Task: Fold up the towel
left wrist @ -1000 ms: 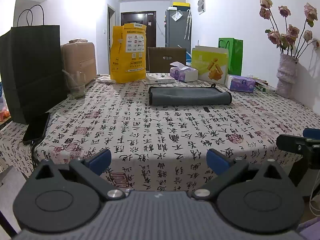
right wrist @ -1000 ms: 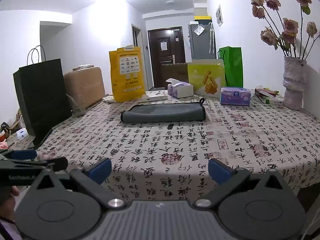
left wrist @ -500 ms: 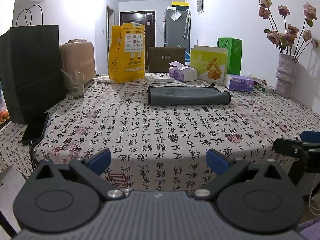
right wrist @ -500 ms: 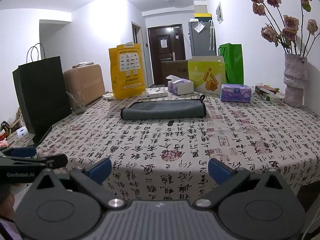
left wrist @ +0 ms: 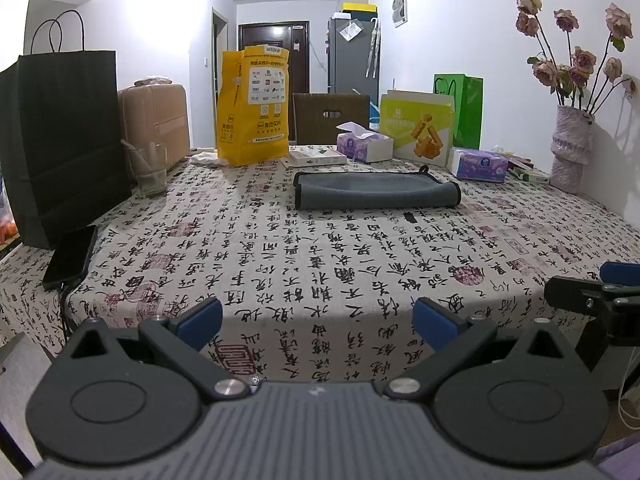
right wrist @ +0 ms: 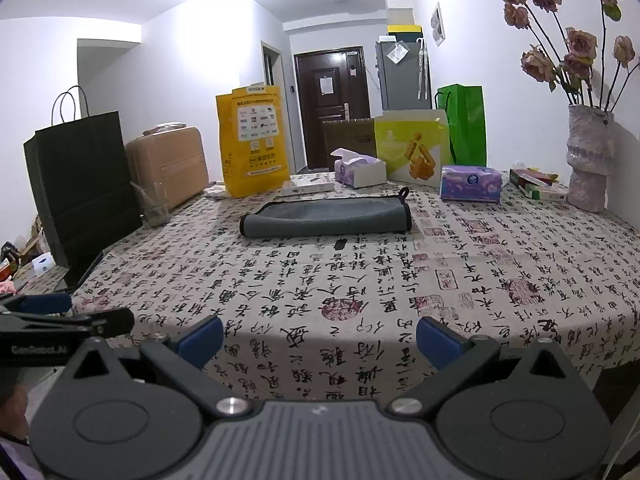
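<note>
Hovering at the table's (left wrist: 320, 264) near edge, both grippers (left wrist: 318, 316) (right wrist: 318, 336) gape empty, well short of the folded towel (left wrist: 376, 195) toward the far edge.

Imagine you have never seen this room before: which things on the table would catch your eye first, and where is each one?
The grey towel lies already folded in the middle of the table, on a tablecloth covered in black calligraphy. Behind it a bright yellow bag stands upright at the far edge, and a vase of faded roses stands at the far right by the wall. A tall black paper bag stands on the left.
</note>
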### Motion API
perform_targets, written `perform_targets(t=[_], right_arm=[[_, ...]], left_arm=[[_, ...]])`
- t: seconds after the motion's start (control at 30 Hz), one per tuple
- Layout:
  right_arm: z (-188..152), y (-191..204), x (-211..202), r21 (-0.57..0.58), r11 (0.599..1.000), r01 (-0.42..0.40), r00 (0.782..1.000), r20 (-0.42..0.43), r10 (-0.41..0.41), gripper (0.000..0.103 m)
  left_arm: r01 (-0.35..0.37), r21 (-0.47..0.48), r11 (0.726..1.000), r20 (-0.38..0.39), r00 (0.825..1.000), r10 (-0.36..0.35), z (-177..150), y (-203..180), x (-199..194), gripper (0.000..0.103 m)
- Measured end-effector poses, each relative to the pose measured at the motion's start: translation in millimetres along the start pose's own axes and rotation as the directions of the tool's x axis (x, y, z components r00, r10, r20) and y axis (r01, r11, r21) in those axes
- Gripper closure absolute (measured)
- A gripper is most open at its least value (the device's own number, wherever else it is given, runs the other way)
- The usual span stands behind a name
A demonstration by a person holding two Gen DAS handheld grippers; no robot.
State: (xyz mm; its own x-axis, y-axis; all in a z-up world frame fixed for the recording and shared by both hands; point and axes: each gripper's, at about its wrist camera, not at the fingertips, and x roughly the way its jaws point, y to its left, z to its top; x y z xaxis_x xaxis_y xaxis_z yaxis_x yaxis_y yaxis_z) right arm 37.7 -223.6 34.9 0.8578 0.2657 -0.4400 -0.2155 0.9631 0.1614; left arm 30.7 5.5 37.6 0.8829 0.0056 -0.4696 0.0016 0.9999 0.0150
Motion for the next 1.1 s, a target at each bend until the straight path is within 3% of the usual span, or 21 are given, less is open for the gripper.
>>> perform_targets(t=[1.1], right_arm=[[0.3, 0.4, 0.9, 0.003, 1.0, 0.004, 1.0, -0.003, -0.004, 0.0]], left_arm=[[0.0, -0.001, 1.0, -0.007, 1.0, 0.0, 0.3, 0.2, 0.6, 0.0]])
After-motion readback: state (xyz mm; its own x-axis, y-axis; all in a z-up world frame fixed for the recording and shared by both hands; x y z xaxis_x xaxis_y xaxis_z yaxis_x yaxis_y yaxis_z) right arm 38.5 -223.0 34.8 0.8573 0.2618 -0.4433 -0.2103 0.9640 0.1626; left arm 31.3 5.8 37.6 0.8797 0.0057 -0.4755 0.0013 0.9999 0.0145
